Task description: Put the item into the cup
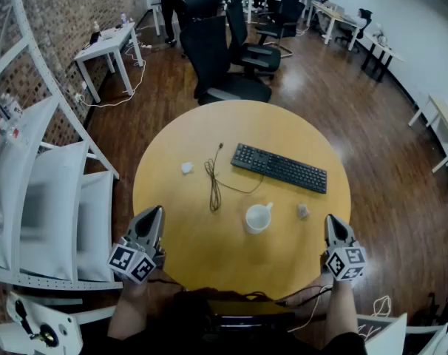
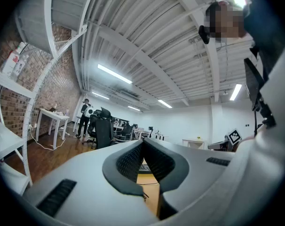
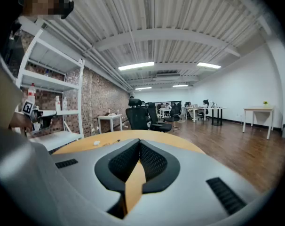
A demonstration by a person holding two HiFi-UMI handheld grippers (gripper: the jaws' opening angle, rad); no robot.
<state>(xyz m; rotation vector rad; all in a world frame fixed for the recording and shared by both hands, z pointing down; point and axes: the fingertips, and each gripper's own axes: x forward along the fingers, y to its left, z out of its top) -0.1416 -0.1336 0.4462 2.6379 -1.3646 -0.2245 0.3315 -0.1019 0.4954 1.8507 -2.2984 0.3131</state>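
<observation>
- Setup: we see both grippers at the near edge of the round counter (image 1: 209, 261). The left gripper (image 1: 154, 214) and right gripper (image 1: 333, 222) each have jaws pressed together, w/ nothing between them.
- Task things: the white cup (image 1: 258, 217) stands upright near centre-front. A small grey item (image 1: 303, 211) lies near it on its right, not touching.
- Risk 1, wrong pick: a second small white lump (image 1: 186, 168) lies well apart to the left, past the cable (image 1: 214, 183). We judge the grey one likelier, but can't be sure.
- Risk 2, jaws: an approach w/o parting the jaws first would shove the item across the counter.
- Risk 3, cup: the item sits close to the cup, so a wide-open jaw could clip the cup wall & tip or slide it.
- Risk 4, small item: grip margin is thin. It may squirt out, or drop short of the rim on release.
- Keyboard (image 1: 279, 168): lies behind the cup & approx. out of the path, so low risk.
</observation>
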